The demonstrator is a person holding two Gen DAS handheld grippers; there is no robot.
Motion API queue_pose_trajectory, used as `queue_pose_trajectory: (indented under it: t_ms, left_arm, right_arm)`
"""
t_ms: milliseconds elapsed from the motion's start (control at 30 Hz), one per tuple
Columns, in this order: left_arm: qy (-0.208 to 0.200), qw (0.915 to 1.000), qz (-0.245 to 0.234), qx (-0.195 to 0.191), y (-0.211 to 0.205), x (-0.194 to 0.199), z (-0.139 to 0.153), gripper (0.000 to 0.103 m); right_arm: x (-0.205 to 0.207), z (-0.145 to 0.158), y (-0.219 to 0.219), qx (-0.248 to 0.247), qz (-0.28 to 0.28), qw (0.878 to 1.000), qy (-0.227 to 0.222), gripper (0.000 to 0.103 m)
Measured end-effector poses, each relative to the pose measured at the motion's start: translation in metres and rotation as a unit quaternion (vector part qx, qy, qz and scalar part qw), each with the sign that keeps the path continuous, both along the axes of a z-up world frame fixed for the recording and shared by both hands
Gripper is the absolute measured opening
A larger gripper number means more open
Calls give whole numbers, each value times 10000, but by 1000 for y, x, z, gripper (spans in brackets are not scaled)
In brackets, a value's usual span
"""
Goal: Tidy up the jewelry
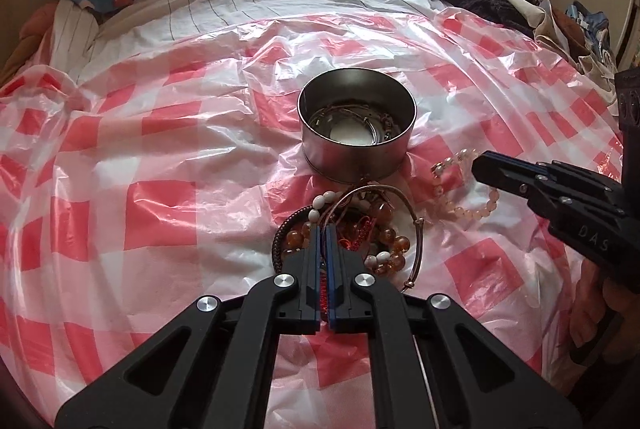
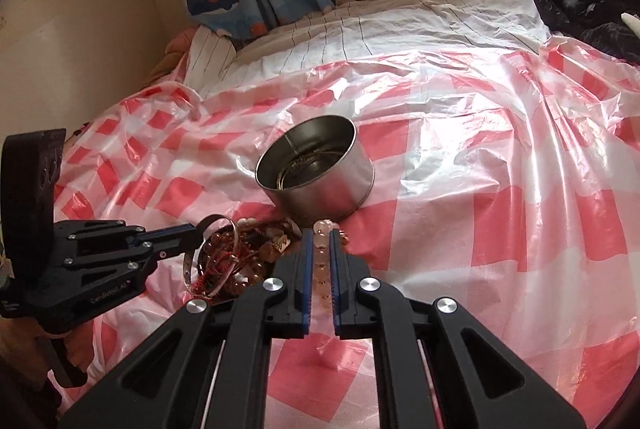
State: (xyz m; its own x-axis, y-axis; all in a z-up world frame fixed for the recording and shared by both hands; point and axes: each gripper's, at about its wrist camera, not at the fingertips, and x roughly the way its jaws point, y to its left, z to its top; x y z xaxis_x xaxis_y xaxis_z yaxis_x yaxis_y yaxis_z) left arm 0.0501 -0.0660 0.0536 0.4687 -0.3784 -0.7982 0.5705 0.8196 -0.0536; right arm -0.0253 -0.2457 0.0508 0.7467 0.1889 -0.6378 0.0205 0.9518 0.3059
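the jewelry heap [image 1: 352, 229] lies on the red-checked plastic sheet [image 1: 160, 157], just in front of the metal tin [image 1: 356, 133], which already holds a few rings and chains. the left gripper [image 1: 323, 229] has its fingers pressed nearly together on a red cord bracelet [image 1: 356, 235] at the heap's edge. the right gripper [image 2: 320, 229] pinches the pale pink bead bracelet [image 2: 322, 253], whose beads run between its pads. these pieces look light and limp, the strung beads smooth and likely to roll or slip, so a pinch across the cord between beads should hold better than on a bead's crown; tangled strands may drag neighbours along. the thin bangle [image 1: 404, 213] is stiff and best taken by its rim. the left wrist view shows the pink bracelet's loop lying beside the right fingers and the tin's contents clearly. the right wrist view shows the beads actually caught between the pads, and the left gripper [image 2: 196, 237] from the side at the heap.
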Motion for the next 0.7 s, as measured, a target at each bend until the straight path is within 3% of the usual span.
queue_pose_trajectory:
  t_ms: [467, 700]
  left_arm:
    - [-138, 9997, 177, -106, 5, 3, 9, 2]
    - [-186, 9990, 290, -270, -4, 28, 20, 2]
  right_arm:
    - [-6, 15, -4, 284, 32, 9985, -473, 8]
    - [4, 32, -1, 325, 187, 9966, -732, 8]
